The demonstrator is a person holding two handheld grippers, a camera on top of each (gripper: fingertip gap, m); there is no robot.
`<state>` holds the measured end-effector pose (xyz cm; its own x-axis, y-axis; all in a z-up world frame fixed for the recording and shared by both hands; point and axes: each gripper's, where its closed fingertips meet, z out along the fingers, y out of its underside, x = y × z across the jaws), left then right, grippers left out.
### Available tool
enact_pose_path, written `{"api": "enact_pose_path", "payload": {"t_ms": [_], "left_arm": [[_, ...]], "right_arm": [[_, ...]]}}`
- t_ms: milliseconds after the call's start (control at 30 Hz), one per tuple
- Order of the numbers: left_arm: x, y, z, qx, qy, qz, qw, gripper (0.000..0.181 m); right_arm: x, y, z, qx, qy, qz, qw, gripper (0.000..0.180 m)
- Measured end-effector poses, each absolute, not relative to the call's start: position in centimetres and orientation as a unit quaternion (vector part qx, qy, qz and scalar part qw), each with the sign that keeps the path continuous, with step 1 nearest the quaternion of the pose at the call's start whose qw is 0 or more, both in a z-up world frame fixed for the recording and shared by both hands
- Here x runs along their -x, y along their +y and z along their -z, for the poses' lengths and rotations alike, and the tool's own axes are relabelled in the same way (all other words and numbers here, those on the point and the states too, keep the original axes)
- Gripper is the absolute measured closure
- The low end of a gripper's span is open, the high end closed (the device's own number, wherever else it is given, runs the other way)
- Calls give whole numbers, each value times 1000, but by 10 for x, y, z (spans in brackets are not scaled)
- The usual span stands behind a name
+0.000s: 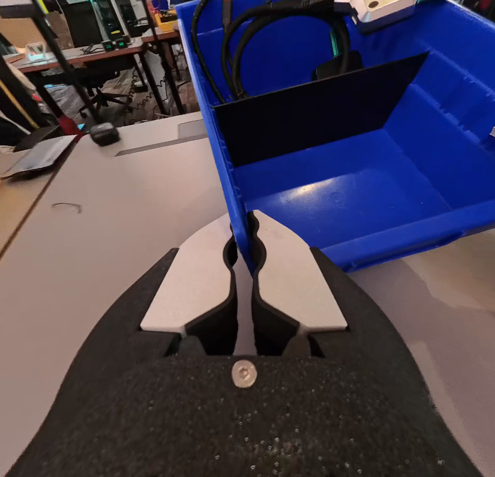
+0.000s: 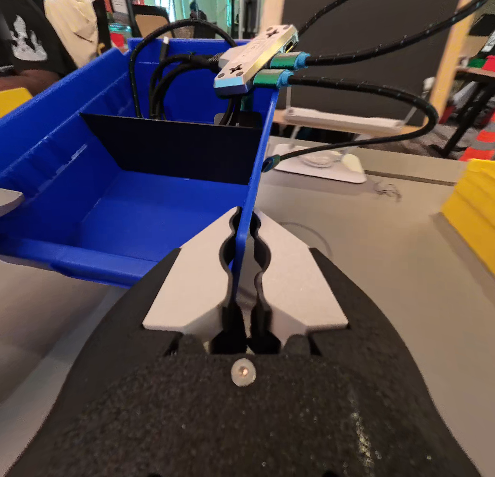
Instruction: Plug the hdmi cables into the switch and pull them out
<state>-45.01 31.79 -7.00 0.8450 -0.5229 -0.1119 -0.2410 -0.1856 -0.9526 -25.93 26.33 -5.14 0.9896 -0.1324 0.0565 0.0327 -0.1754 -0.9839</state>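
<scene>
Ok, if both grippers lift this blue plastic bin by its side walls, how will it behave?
The blue plastic bin probably lifts rigidly; its ribbed walls look stiff. It may tip rearward: the silver switch, black cable coil and plugged braided cables load the back, while the front is empty. The left hand-held gripper and right hand-held gripper pinch thin, smooth rims, so slipping seems possible.

Left gripper (image 1: 242, 224) was low and level, jaws nearly closed, pinching a thin wall between its pale fingers (image 1: 198, 273). Right gripper (image 2: 246, 217) mirrored it, clamped on the opposite wall, its pale fingers (image 2: 292, 279) pointing forward.
</scene>
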Motion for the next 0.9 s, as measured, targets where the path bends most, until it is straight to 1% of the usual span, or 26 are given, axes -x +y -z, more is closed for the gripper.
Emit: {"api": "enact_pose_path", "payload": {"t_ms": [133,233,367,433,533,667,700,733,767,800,867,900], "left_arm": [[511,344,81,793,246,100,548,176],[535,360,96,813,238,92,524,177],[545,382,129,835,238,88,488,176],[543,391,130,834,215,107,496,177],[536,397,130,838,199,109,497,177],[531,401,130,844,174,103,497,177],[529,400,129,843,174,103,498,177],[526,398,129,842,177,105,498,168],[525,396,126,842,180,102,498,153],[527,393,119,839,181,90,504,145],[534,387,92,820,174,66,542,136],[536,383,76,810,165,59,560,135]], "right_arm": [[321,293,73,789,26,29,613,173],[346,316,91,811,33,11,584,174],[356,335,120,834,58,8,548,174],[356,343,121,821,54,7,568,173],[350,354,122,823,42,-13,567,171],[351,347,121,831,-47,-79,549,160],[352,335,118,830,-76,-110,541,154],[352,319,116,828,-107,-142,532,150],[346,301,113,823,-133,-163,527,148],[338,283,110,815,-158,-183,526,145],[313,246,109,801,-203,-216,520,143],[299,227,112,797,-223,-239,508,143]]}}
